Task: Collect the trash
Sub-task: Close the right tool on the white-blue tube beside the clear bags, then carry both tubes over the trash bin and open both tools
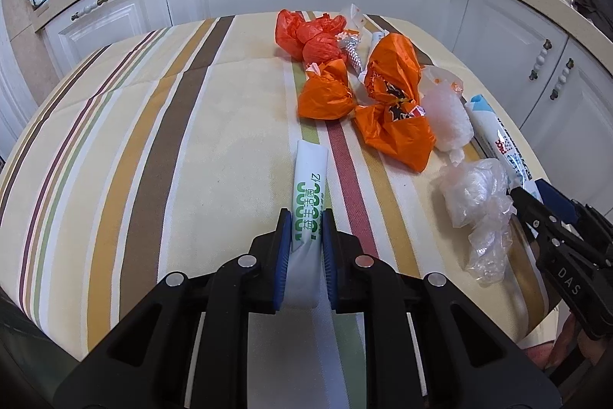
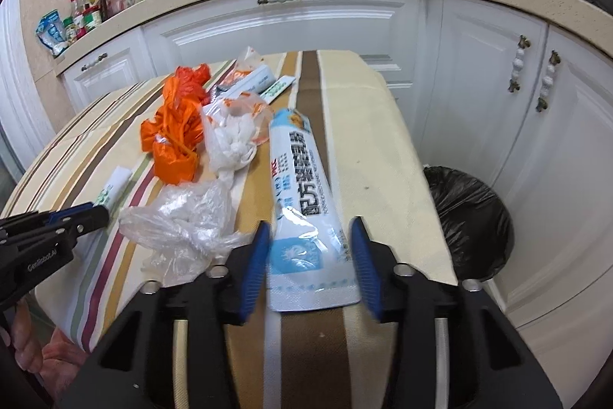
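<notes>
Two hand-held grippers are working over a striped tablecloth [image 1: 161, 148] strewn with trash in a kitchen. At the lower centre of the left wrist view, the left gripper [image 1: 305, 217] is clamping its blue pads tight on a white packet with green print [image 1: 309, 186], which is lying along the cloth and pointing up the frame. To the upper right of it are sitting crumpled orange bags [image 1: 387, 94], a white wad in thin plastic [image 1: 448, 114] and a clear crumpled bag [image 1: 479, 206].

In the right wrist view, the right gripper [image 2: 310, 229] is straddling the near end of a long white-and-blue pouch [image 2: 297, 179] at the lower centre. Its left pad is sitting against the pouch's edge, while a sliver of cloth is showing between the right pad and the pouch, so the jaws are standing apart around it rather than squeezing. The pouch is lying flat near the table's right edge, just beside the clear bag.

A bin lined with a black bag [image 2: 471, 217] is standing on the floor at the right of that frame, beside white cabinets [image 2: 479, 94].
</notes>
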Demonstrator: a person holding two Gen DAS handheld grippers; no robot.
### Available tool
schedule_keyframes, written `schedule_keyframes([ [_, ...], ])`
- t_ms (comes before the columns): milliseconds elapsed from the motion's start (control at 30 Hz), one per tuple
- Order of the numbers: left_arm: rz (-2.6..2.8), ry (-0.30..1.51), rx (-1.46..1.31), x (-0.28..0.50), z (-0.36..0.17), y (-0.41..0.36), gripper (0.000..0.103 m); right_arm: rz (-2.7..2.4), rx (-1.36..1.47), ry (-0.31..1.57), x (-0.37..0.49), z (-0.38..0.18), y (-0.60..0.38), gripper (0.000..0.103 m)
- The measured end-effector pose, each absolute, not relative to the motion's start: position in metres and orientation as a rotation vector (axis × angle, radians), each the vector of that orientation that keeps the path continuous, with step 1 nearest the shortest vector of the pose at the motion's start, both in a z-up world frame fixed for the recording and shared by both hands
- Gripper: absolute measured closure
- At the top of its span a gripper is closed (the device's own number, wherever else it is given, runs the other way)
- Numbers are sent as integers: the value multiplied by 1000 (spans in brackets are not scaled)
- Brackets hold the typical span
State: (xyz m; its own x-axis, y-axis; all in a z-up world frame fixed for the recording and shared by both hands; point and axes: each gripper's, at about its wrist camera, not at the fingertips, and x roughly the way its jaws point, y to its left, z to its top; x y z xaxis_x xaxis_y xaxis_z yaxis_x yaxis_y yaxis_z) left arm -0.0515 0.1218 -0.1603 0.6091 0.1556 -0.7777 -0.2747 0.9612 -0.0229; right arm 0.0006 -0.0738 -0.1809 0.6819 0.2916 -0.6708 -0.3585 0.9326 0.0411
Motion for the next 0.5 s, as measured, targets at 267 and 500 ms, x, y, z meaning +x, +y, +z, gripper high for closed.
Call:
schedule_keyframes([
  [267,247,837,-134,-51,-149,119,87,343,-73,689,-3,-170,-85,62],
  [500,191,750,-98,-43,-121,97,87,276,-33,648,2,-152,-110,62],
])
